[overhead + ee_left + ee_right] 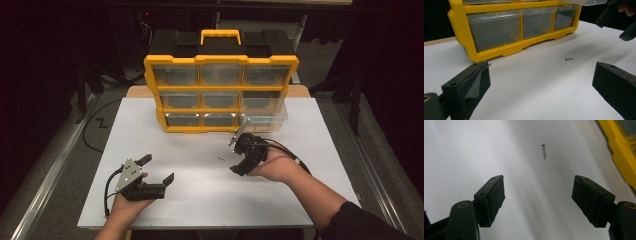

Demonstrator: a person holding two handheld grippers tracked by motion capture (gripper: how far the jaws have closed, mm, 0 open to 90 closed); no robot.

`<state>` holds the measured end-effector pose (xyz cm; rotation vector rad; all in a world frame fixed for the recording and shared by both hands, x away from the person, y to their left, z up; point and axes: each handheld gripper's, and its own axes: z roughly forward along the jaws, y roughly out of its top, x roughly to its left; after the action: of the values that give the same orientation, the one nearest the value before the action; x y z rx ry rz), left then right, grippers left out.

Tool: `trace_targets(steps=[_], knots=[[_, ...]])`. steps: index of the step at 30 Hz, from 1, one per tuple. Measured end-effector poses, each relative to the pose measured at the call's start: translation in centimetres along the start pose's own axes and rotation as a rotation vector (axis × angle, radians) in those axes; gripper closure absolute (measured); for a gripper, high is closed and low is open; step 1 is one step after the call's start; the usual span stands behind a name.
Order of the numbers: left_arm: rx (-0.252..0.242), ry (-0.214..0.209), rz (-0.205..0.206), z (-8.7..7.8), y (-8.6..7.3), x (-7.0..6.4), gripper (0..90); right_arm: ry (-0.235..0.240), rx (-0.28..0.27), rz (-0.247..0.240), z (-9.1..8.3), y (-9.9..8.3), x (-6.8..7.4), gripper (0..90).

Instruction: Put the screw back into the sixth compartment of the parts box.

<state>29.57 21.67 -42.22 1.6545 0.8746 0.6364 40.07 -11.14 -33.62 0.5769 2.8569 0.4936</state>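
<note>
A small screw [220, 159] lies mid-worktop [200, 195], ahead of the wide-apart right gripper [239, 159]; the left gripper [159, 169] gapes nearer the front edge.

One screw [220, 159] is lying on the white table [200, 200]. One yellow organizer case [220, 92] is standing on the table, showing nine clear drawers in three rows of three; one drawer [265, 117], at the lower right, is sitting pulled out. Two grippers are showing: the left gripper [159, 169] and the right gripper [235, 152], each presenting two black jaws, spread apart. Two hands are holding them, one each.
</note>
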Motion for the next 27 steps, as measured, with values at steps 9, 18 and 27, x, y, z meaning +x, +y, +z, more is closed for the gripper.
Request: trace_targets(steps=[9,18,27], knots=[[-0.001,-0.001,0.000,0.0,0.0,0.0,2.3,0.018,-0.011,0.009,2.5,0.8,0.5,27.8],[-0.001,-0.001,0.001,0.0,0.0,0.0,2.3,0.030,-0.006,0.000,5.2,1.9,0.7,29.1],[0.000,0.000,-0.001,0.0,0.0,0.1,2.3,0.036,-0.015,0.023,7.1,2.4,0.1,32.0]])
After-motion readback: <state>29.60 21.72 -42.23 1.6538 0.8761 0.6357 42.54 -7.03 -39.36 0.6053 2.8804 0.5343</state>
